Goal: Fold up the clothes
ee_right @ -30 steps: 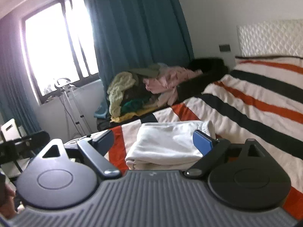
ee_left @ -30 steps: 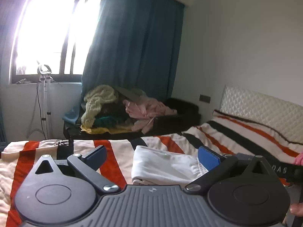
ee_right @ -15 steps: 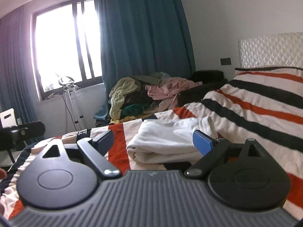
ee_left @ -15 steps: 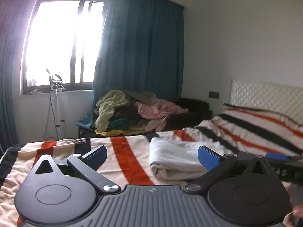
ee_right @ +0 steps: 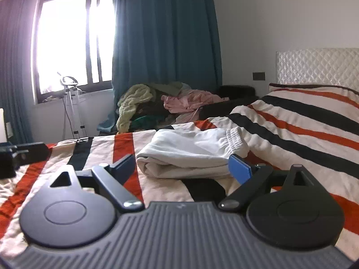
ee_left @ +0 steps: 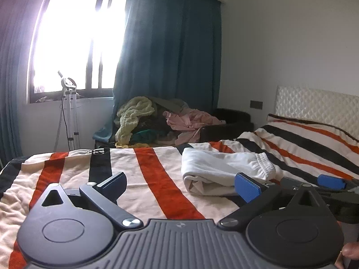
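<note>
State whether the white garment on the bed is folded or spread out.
Folded: the white garment lies as a compact stack, layered edges showing at its near end.

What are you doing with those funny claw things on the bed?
A person holds a two-finger gripper in each hand to fold clothes. The left gripper and the right gripper are both open and hold nothing. A white garment lies folded into a bundle on the striped blanket, its elastic waistband showing. A heap of unfolded clothes sits beyond the bed, by the blue curtain.
</note>
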Available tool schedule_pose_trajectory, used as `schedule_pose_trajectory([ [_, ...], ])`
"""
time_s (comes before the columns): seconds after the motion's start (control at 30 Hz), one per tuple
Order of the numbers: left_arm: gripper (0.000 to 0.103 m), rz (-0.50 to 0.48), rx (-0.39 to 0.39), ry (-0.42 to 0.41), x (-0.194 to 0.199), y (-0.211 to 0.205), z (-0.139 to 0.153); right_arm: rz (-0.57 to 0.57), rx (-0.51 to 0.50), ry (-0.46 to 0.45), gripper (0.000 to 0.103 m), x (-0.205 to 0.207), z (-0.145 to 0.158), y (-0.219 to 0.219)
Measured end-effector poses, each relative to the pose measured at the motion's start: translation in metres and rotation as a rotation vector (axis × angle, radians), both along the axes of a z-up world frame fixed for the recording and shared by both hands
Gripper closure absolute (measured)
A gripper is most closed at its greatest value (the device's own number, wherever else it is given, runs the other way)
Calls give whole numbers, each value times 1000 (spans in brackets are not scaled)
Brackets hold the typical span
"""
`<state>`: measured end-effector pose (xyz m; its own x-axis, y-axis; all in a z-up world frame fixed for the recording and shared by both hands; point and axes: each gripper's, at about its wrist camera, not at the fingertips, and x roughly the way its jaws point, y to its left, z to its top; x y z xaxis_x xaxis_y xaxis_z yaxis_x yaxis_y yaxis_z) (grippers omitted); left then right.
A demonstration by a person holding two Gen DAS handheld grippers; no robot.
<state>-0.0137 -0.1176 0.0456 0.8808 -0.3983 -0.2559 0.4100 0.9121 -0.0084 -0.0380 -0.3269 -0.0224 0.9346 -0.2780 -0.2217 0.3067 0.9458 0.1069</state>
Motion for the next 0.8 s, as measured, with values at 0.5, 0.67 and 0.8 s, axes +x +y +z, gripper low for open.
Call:
schedule_pose_trajectory([
  [0.5, 0, 10, -2, 51, 12, 4, -11, 0, 8, 47, 12, 7, -6, 4],
  [0.67, 0, 18, 6, 45, 11, 4, -11, -5, 6, 54, 12, 7, -6, 4],
  [0.8, 0, 17, 1, 58, 11, 5, -13, -8, 11, 61, 12, 8, -6, 3],
])
